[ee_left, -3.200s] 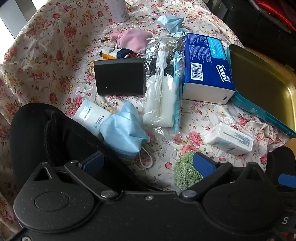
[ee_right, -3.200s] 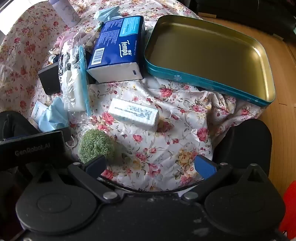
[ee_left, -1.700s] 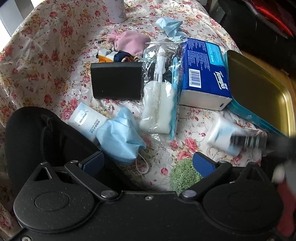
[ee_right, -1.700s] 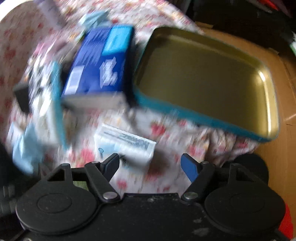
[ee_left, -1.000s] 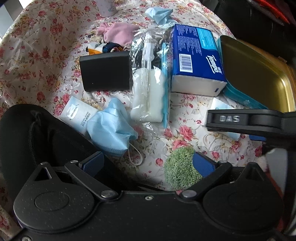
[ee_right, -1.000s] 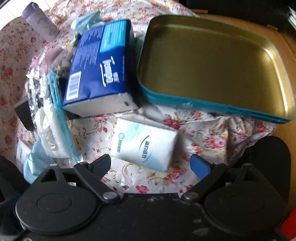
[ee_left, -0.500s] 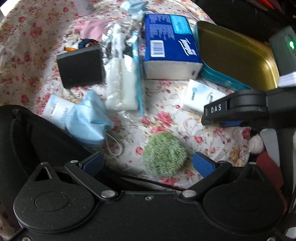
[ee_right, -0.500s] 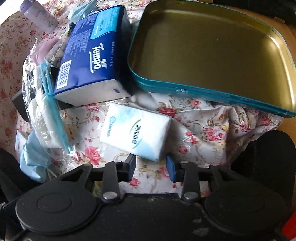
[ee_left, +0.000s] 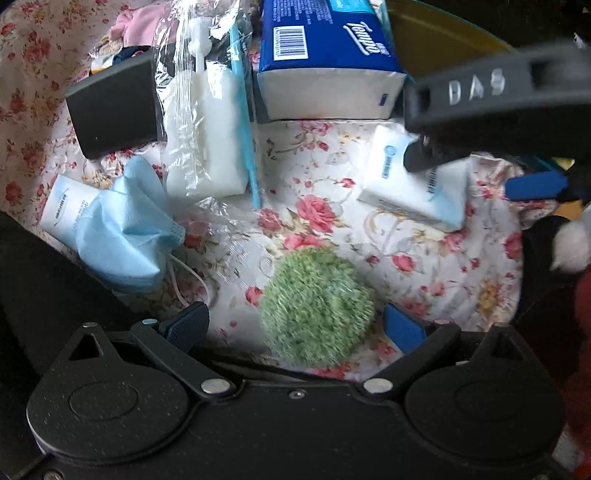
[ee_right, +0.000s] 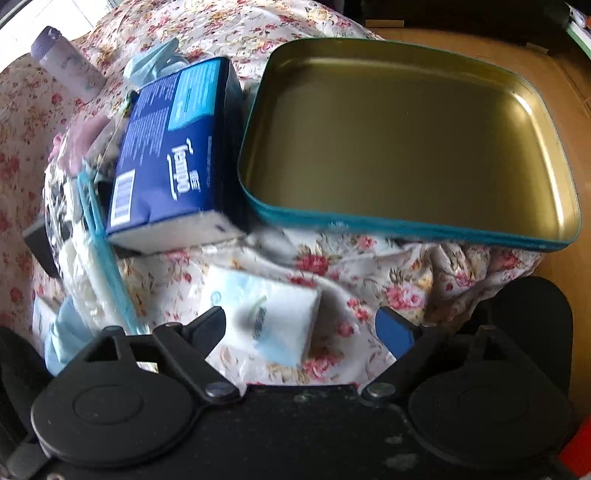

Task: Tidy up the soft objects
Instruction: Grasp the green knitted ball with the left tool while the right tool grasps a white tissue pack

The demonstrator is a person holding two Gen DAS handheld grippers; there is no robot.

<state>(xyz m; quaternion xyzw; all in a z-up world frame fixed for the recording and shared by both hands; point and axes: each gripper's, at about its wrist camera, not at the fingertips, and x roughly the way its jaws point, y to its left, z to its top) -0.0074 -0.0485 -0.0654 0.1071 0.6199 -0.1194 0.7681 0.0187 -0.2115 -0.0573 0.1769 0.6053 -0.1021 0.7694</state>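
A green fuzzy ball [ee_left: 317, 306] lies on the floral cloth between the open fingers of my left gripper [ee_left: 295, 325]. A small white tissue pack [ee_right: 269, 317] lies between the open fingers of my right gripper [ee_right: 301, 325]; it also shows in the left wrist view [ee_left: 410, 184], partly under the right gripper's black body [ee_left: 495, 96]. A blue Tempo tissue pack [ee_right: 173, 162] lies beside the empty gold tray with a teal rim [ee_right: 406, 225].
A blue face mask [ee_left: 122, 229], a white packet [ee_left: 59, 210], a clear bag of white pads [ee_left: 203, 129], a black block [ee_left: 114, 103] and pink cloth [ee_left: 136, 22] lie at the left. A lilac bottle [ee_right: 66, 70] stands at the back. A wooden floor [ee_right: 576, 273] is at the right.
My right gripper has opened wide and now straddles the small white tissue pack. My left gripper has moved forward so the green ball sits between its fingers.
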